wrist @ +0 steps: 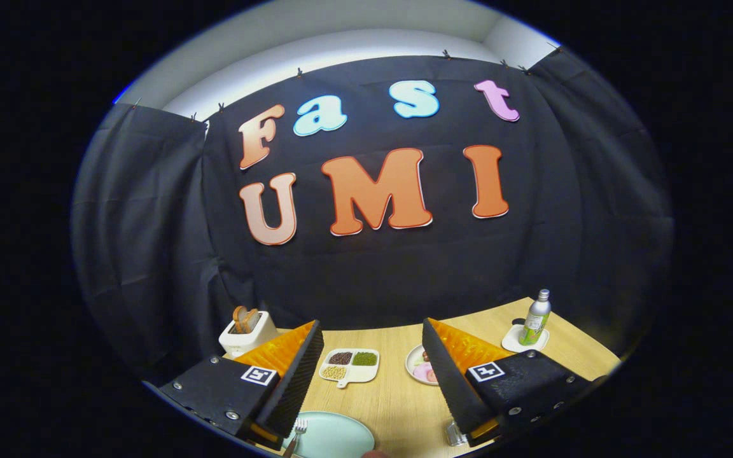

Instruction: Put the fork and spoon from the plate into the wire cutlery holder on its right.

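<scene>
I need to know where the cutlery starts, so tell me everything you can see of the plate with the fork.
The plate is pale blue-green, smooth and glossy like ceramic, lying flat on the wooden table, partly cut off by the view. A fork rests on its left rim, tines pointing away. It sits just ahead of the open gripper, nearer its left finger; neither finger touches it.

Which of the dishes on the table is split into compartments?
The white tray beyond the open gripper, between its fingers. It has three sections of beans or grains. The pale green plate with the fork and the small plate are undivided.
</scene>
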A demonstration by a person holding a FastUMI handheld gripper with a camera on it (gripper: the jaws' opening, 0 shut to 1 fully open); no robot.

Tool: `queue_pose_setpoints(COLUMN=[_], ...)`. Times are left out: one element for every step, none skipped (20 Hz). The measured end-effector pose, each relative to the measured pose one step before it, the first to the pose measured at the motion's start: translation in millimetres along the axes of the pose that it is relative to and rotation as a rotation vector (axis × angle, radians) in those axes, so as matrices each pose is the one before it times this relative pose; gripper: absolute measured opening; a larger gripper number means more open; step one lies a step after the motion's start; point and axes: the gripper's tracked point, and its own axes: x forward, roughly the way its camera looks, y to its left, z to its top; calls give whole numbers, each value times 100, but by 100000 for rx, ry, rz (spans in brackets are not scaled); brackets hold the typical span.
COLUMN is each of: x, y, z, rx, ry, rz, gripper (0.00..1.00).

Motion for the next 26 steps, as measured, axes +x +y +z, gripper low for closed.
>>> queue_pose_setpoints(x=[257,269,223,354,264,220,313,264,364,403,409,460,492,613,448,529,742,757,779,874,1054,841,662,542,525,653], y=[1096,1111,1133,1475,1002,1085,1172,767,637,500,510,566,413,402,199,478,29,284,167,91,161,55,48,-136,119,355], z=[-550,-452,-382,-611,-485,-617,-475,-490,-671,-829,-1063,-1298,-1431,-1585,-1724,-1578,-1235,-1579,-1361,-1720,-1714,-1297,-1300,-1001,-701,-530], rx=[-1002,-1278,-1416,-1339,-1037,-150,470,618,388,355,229,263,153,201,96,291,9,-135,-662,-1336,-1239,-576,-83,-40,-134,-416], ry=[1785,1588,1142,1042,1528,1723,1683,1789,2321,2670,3771,4494,5299,5718,7123,6312,6583,5715,5290,5842,5917,5278,5453,4510,3855,3179], rz=[1615,1862,1584,1743,1655,1951,2148,1515,1101,952,916,1281,707,657,10,1727,570,766,-535,-1056,-1396,-343,-450,206,-203,436], gripper=[94,94,94,94,94,94,94,94,94,94,94,94,94,94,94,94,95,95,95,95,95,95,94,94,91,90])
